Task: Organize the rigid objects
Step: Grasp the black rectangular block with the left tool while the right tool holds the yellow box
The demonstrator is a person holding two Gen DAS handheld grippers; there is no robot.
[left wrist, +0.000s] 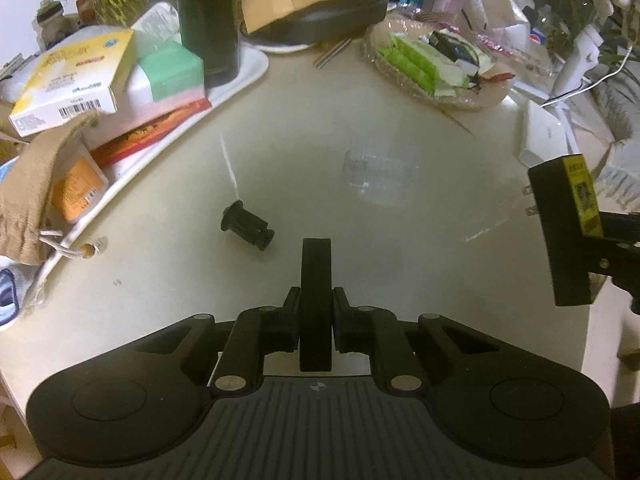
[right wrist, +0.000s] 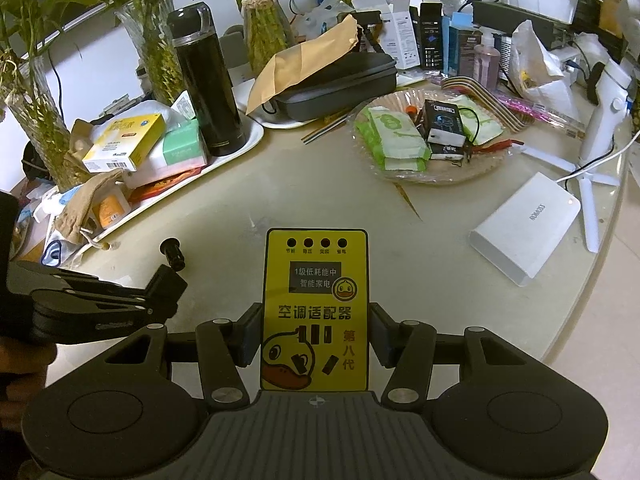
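Clamped between the right gripper's point(right wrist: 316, 340) jaws was a yellow adapter point(right wrist: 316, 312) marked "空调适配器"; the left gripper point(left wrist: 316, 304) pinched a black block point(left wrist: 316, 280). Beyond, a "ROMOSS" powerbank point(right wrist: 524, 228) lay on the cluttered beige table point(right wrist: 320, 200).

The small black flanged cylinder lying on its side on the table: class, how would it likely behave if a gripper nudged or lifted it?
The black cylinder lies on its side, so a nudge would probably roll it, curving because its flange is wider. It looks like rigid plastic, likely stiff and light. Smooth and small, it may slip from the pads.
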